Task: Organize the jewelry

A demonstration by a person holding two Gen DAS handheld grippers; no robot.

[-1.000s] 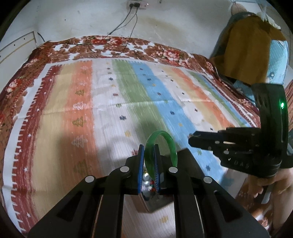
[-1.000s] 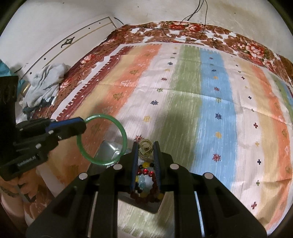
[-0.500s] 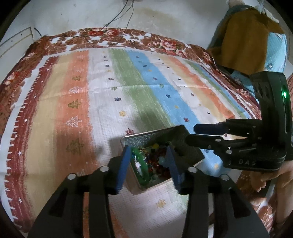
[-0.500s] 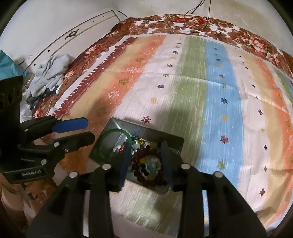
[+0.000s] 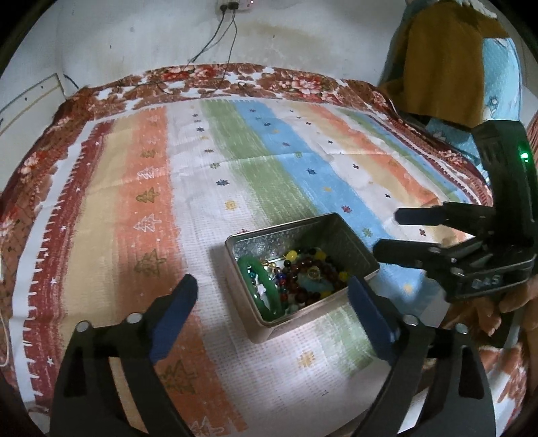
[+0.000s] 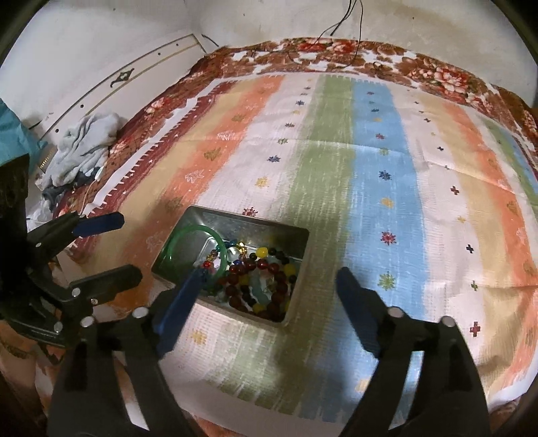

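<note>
A silver metal tin (image 5: pixel 356 248) (image 6: pixel 296 235) stands on the striped bedspread. Inside lie a green bangle (image 5: pixel 265 285) (image 6: pixel 175 245), leaning against the tin's left side, and bead bracelets (image 5: pixel 309 272) (image 6: pixel 262 279) of dark red, yellow and blue beads. My left gripper (image 5: pixel 272 295) is open and empty, drawn back above the tin's near side. My right gripper (image 6: pixel 269 279) is open and empty, also above the tin's near edge. Each gripper shows in the other's view: the right one (image 5: pixel 400 232) beside the tin's right, the left one (image 6: pixel 121 242) beside its left.
The striped bedspread (image 5: pixel 235 161) (image 6: pixel 386 168) covers the bed, with a floral border at the far edge. A crumpled grey cloth (image 6: pixel 84 144) lies off the bed's left side. Hanging clothes (image 5: pixel 447 60) are at the far right. Cables run down the wall (image 5: pixel 222 30).
My left gripper let go of the green bangle, which now lies in the tin. My right gripper released the gold piece and beads. Both grippers opened wide and pulled back.
</note>
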